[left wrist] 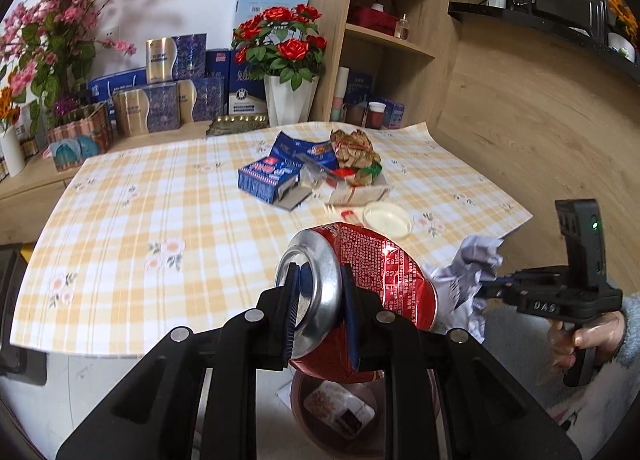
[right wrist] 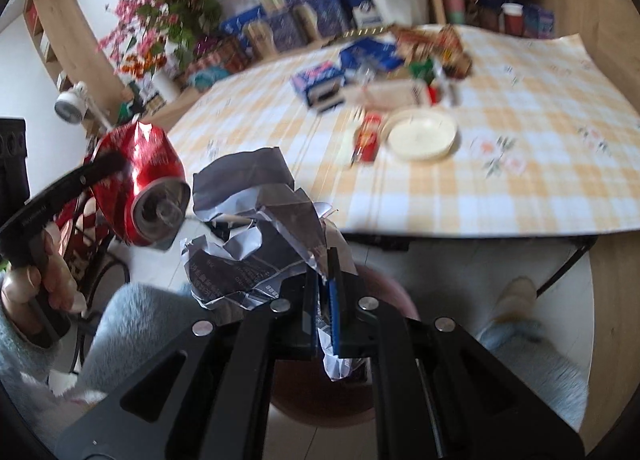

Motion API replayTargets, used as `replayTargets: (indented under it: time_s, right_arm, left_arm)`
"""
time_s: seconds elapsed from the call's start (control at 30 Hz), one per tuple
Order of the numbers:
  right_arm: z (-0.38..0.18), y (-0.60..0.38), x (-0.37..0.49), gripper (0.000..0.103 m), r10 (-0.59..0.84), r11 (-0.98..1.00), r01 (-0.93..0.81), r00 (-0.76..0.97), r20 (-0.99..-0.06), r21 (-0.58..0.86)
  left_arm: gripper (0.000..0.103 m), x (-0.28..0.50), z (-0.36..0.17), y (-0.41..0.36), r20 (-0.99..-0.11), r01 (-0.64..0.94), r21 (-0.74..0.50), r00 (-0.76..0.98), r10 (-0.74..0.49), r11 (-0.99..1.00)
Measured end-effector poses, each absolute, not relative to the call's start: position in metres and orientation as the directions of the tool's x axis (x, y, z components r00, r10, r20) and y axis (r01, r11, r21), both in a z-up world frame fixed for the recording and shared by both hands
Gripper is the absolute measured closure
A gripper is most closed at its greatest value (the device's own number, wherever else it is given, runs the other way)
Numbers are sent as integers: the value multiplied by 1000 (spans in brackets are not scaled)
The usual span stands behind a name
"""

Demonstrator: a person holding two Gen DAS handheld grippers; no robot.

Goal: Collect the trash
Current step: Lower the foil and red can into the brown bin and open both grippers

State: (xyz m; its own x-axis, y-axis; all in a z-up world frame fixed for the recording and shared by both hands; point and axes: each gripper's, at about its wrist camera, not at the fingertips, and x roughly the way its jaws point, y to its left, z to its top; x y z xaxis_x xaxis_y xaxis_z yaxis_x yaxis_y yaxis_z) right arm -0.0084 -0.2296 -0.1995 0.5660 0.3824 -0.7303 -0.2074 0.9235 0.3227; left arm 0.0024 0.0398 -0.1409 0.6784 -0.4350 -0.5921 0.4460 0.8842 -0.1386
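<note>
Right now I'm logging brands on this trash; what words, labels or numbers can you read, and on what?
"DAS": raised letters on the body of the right hand-held gripper.
Crushed red can in the left hand-held gripper: dense white print, too small to read.
Crumpled paper: printed lines, too creased and blurred.
Blue carton on the table: lettering unreadable.

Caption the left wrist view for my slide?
Left gripper holds crushed red can above the bin.

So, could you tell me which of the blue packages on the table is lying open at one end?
The blue rectangular cardboard box nearest the camera; its end flap hangs open, whereas the blue foil wrapper behind it is simply crumpled.
</note>
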Motion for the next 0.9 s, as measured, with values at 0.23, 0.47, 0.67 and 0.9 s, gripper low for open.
replayTargets:
  time_s: [0.23, 0.47, 0.67, 0.9]
  right_arm:
    - [-224, -217, -14, 95, 408, 913, -202, 496, -767, 355]
    - [-249, -215, -11, 95, 437, 898, -165, 426, -792, 407]
    - [-270, -206, -8, 95, 439, 898, -148, 348, -829, 414]
    - [-285, -204, 0, 94, 443, 896, -106, 301, -845, 432]
  left_arm:
    - [83, -15, -153, 52, -601, 427, -168, 670, -436, 888]
    - [83, -26, -165, 55, -613, 412, -169, 667, -423, 895]
    - [83, -31, -175, 61, -621, 395, -180, 665, -416, 901]
    - [83, -32, -186, 64, -638, 385, -183, 653, -408, 904]
